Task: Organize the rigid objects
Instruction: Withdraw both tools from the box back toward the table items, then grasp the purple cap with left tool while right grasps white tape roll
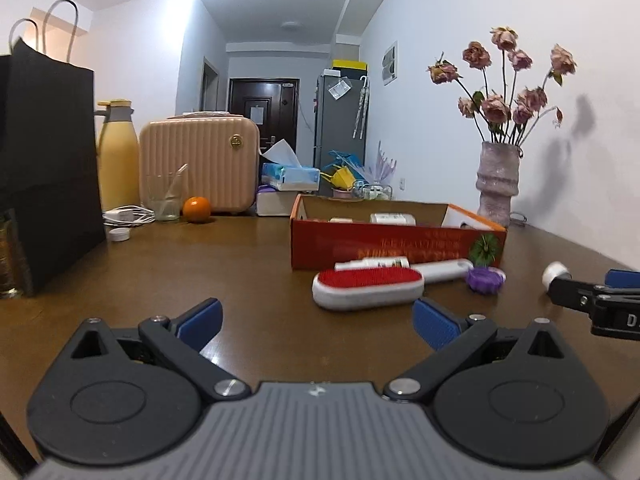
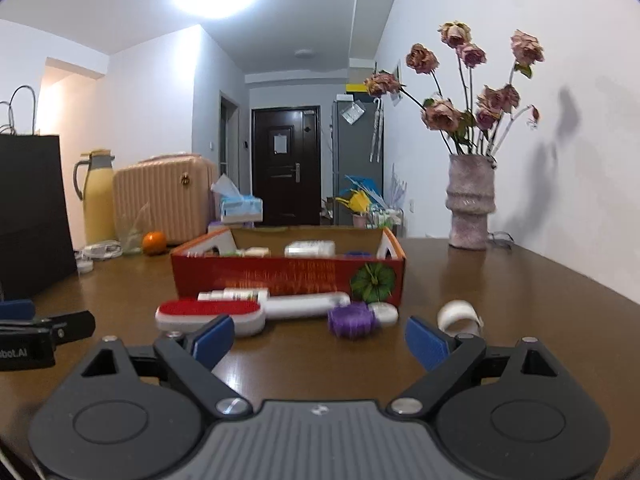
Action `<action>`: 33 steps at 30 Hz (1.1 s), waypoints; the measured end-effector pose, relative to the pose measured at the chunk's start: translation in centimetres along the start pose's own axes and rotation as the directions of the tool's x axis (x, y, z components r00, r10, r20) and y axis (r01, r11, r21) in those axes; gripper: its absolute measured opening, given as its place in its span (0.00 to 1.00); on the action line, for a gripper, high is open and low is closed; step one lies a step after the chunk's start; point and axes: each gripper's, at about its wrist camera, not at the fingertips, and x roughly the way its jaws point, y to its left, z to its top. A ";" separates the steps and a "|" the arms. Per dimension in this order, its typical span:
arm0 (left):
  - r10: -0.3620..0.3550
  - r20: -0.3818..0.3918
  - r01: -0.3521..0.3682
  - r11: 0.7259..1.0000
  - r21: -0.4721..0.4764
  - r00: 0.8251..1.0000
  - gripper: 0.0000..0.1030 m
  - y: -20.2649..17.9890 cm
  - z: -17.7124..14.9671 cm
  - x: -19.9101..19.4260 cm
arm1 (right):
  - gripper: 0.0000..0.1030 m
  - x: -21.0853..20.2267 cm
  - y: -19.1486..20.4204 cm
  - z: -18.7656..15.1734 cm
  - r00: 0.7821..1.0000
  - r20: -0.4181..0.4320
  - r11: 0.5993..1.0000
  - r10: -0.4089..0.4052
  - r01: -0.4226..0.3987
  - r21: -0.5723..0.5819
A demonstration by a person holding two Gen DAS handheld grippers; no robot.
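My left tool (image 1: 318,322) hangs low over the brown worktop (image 1: 200,272), its blue pads spread wide apart with nothing between them. My right tool (image 2: 320,338) is likewise spread wide and empty. Just above centre in both views sits the open red box (image 2: 288,276), with a few small items inside. Along its near wall lie a white lint brush (image 1: 368,288) with a red pad, a white tube (image 1: 372,263) behind it, and a purple round piece (image 2: 352,320). A small white roll (image 2: 460,314) lies at right, near my right tool's pad.
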 end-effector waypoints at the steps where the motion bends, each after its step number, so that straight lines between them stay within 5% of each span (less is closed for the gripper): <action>1: 0.011 -0.011 -0.011 1.000 0.008 1.000 1.00 -0.3 -0.4 -0.5 | 0.91 -0.7 -0.1 -0.7 1.000 -0.007 1.000 -0.003 0.003 0.006; 15: -0.160 -0.172 0.171 0.984 0.053 0.972 1.00 -6.2 -1.9 -1.5 | 0.92 -6.2 -4.6 -5.3 0.996 -0.071 0.998 -0.051 0.049 -0.024; 28: -0.211 -0.216 0.232 0.970 0.075 0.953 1.00 -12.3 -0.2 4.0 | 0.88 -0.9 -10.5 -2.5 0.987 -0.148 0.996 -0.069 0.077 0.048; 33: -0.214 -0.236 0.241 0.966 0.090 0.948 1.00 -14.5 1.2 8.0 | 0.84 3.1 -13.3 0.4 0.985 -0.175 0.991 -0.008 0.031 0.131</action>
